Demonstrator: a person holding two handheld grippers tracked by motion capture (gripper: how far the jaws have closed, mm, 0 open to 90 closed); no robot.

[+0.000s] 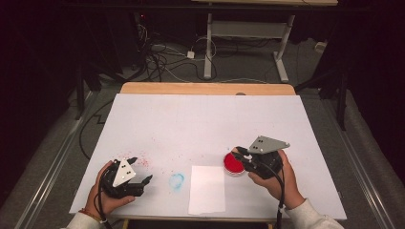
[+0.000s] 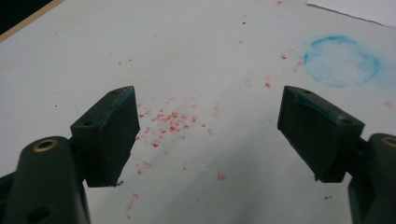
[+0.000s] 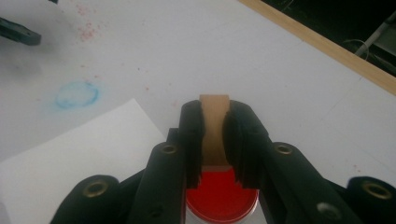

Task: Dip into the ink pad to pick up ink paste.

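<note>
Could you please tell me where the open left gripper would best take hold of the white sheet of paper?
Probably at a near corner or edge of the white sheet of paper. It lies flat on the white table cover, so the left gripper, open beside it, would likely need to come in low from the sheet's left edge and pinch that thin edge.

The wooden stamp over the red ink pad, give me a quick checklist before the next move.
1. Right gripper shut on the wooden stamp: ok.
2. Stamp above the red ink pad: ok.
3. Stamp face inked: cannot tell, hidden.
4. White paper lying flat beside the pad: ok.
5. Left gripper open, away from the paper: ok.
6. Table cover clean: not ok, red specks and a blue ring.
</note>
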